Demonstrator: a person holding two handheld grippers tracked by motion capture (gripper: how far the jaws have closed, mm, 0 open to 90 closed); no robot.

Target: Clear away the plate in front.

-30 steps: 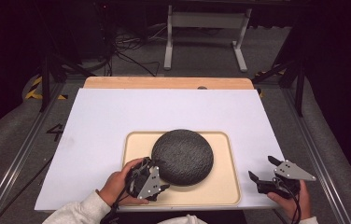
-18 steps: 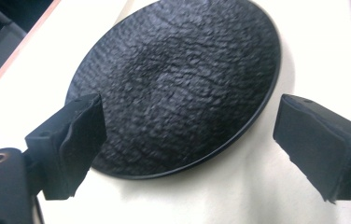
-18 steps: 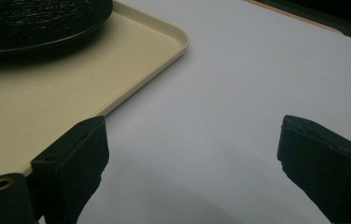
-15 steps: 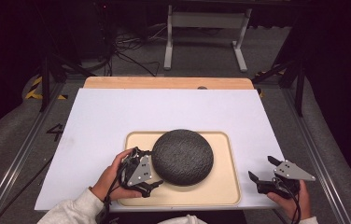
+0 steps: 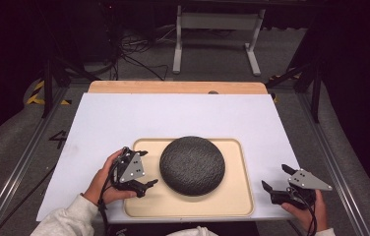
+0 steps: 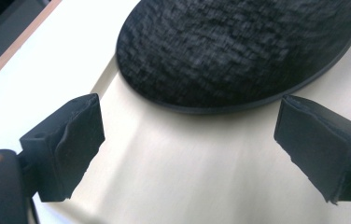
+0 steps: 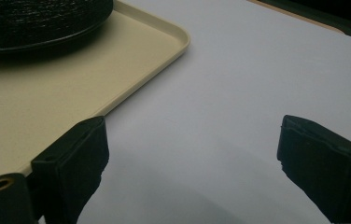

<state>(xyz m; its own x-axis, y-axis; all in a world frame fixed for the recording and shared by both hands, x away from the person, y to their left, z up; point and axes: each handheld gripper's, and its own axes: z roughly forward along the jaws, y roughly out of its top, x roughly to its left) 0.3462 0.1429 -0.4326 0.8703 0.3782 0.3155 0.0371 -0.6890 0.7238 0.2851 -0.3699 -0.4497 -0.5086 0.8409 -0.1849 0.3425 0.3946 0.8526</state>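
Nearest the person, the left tongs [image 5: 145, 168] sit low over the left end of a beige tray [image 5: 232, 199]. Their jaws have just been opening and now stand wide apart with nothing between them. In the left gripper view the two black pads [image 6: 78, 140] frame bare tray floor, and the rim of the dark cap [image 6: 239, 46] lies just beyond them, untouched.

The right tongs [image 5: 275, 177] rest at the near right corner of the white surface [image 5: 173, 118], just off the tray's right edge. Their jaws are also spread wide and hold nothing. In the right gripper view they look across the white sheet [image 7: 257, 93], with the tray's rounded corner [image 7: 173, 39] to one side.

The tray holds one thing: a round, dark, rough-knit domed cap [image 5: 192, 165]. It lies flat in the tray's middle, slightly toward the far edge, with bare tray floor around it.

Beyond the tray the white surface runs to a wooden strip [image 5: 173, 87] at the far edge.
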